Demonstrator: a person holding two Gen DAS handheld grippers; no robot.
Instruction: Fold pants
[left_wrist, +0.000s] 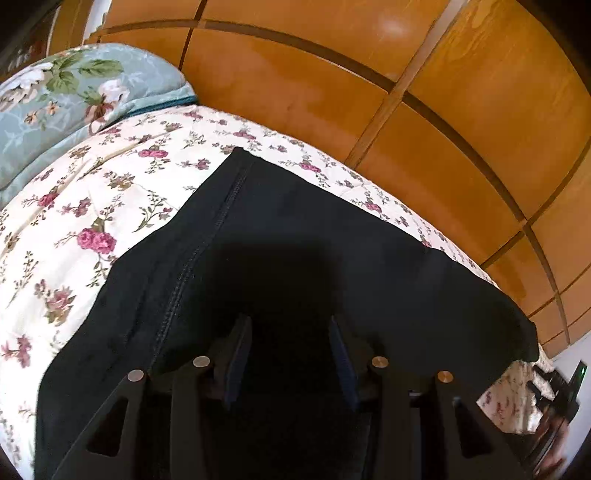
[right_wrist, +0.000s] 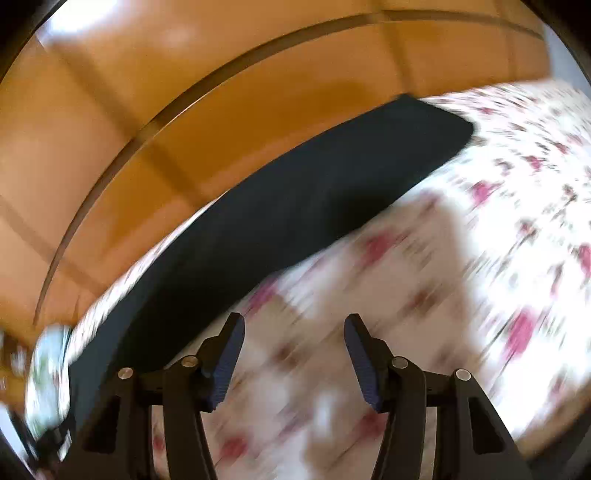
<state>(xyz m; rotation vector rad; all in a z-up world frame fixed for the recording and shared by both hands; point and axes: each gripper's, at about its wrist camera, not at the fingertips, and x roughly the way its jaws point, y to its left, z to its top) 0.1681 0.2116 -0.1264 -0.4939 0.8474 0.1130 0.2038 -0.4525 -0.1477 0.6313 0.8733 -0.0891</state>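
Black pants (left_wrist: 295, 221) lie flat on a white bedsheet with pink flowers (left_wrist: 92, 206), a stitched seam running down their left side. My left gripper (left_wrist: 290, 325) hangs right over the dark cloth with its jaws apart; I see nothing pinched between its pads. In the blurred right wrist view the pants (right_wrist: 295, 192) stretch as a long black band from lower left to upper right. My right gripper (right_wrist: 294, 321) stands open over the bare sheet (right_wrist: 480, 258), just beside the near edge of the pants, with nothing between its blue pads (right_wrist: 229, 362).
A teal flowered pillow (left_wrist: 74, 85) rests at the far left of the bed. Glossy wooden panels (left_wrist: 332, 92) rise right behind the bed's far edge. A dark device with a green light (left_wrist: 576, 376) shows at the right rim.
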